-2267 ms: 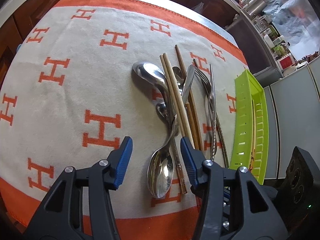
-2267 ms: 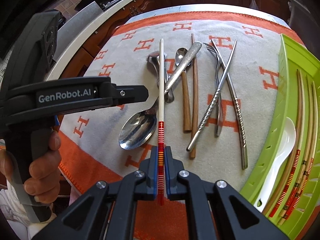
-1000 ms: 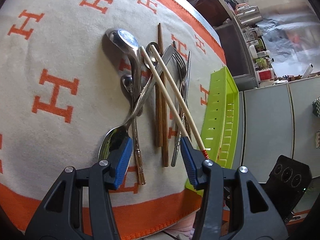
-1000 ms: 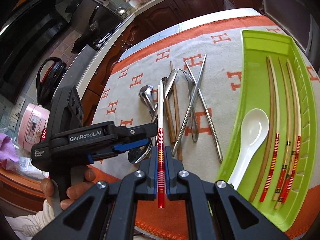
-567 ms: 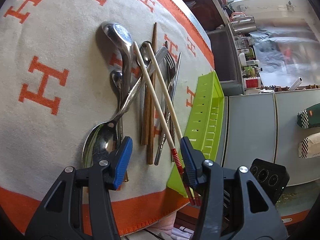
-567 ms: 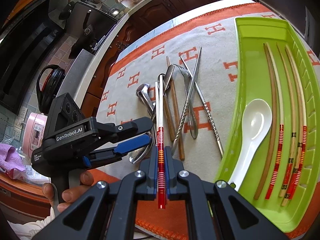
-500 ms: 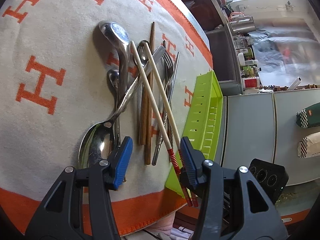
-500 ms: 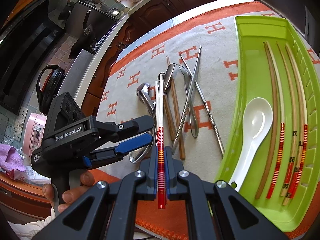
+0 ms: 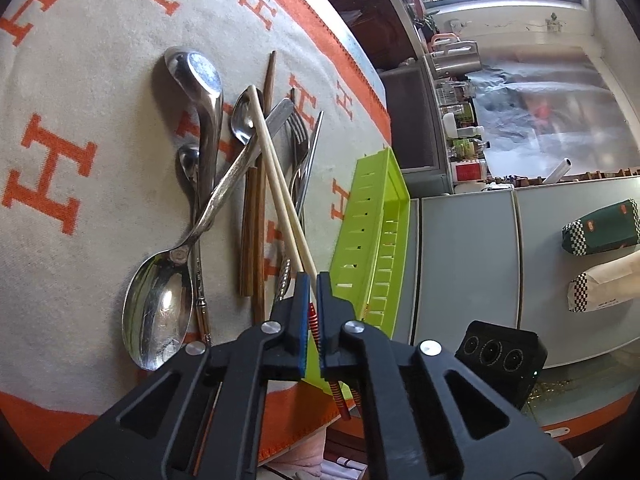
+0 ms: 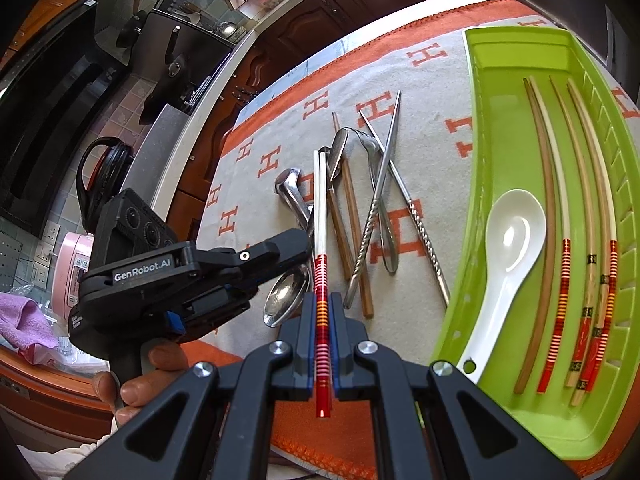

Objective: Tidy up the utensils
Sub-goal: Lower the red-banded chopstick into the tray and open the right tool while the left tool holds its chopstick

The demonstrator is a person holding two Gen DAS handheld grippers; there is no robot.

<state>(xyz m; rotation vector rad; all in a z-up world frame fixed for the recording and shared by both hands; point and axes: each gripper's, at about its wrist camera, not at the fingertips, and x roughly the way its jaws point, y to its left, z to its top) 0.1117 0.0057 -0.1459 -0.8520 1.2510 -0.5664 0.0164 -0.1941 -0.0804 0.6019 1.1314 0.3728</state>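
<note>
Both grippers pinch the pale, red-banded chopsticks (image 10: 321,216): right gripper (image 10: 321,344) at their striped ends, left gripper (image 9: 312,312) just ahead, reaching across from the left. Smooth and slim, they hang over shiny steel cutlery (image 10: 376,208) on a woven cloth (image 9: 80,208), beside the slotted green plastic tray (image 10: 500,128).

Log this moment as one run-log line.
left tongs: shut on red-banded chopsticks | right tongs: shut on same pair | green tray: white spoon, chopsticks | metal cutlery on cloth
</note>
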